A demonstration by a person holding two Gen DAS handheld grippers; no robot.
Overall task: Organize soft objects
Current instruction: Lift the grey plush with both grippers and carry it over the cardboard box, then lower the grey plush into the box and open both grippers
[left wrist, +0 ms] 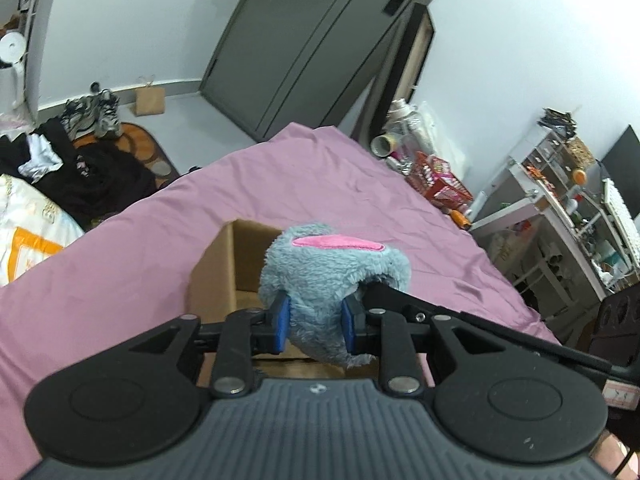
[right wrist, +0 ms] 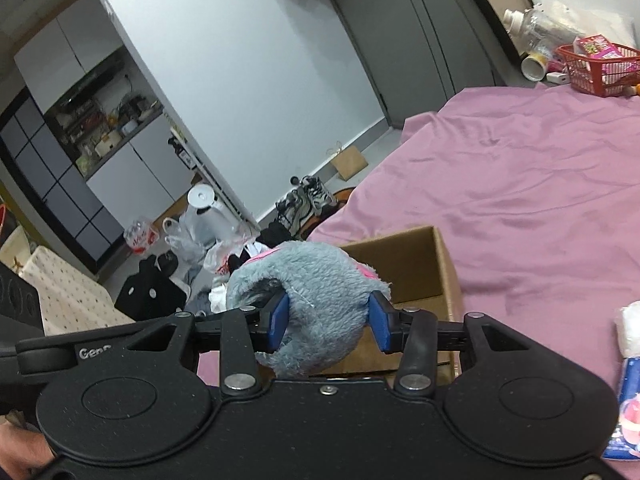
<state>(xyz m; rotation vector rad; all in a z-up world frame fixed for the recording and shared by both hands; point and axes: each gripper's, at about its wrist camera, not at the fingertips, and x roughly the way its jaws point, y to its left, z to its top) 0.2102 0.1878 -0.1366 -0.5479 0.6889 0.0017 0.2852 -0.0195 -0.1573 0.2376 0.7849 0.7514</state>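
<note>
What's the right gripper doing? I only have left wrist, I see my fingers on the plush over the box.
Observer: The right gripper is shut on the same grey plush toy.
Operator: Anything beside the cardboard box on the far side?
Observer: A white and blue packet lies on the pink bedsheet, apart from the cardboard box.
Operator: Left gripper okay?
Observer: Its arm shows at the right wrist view's left edge; the left gripper grips the plush.
</note>
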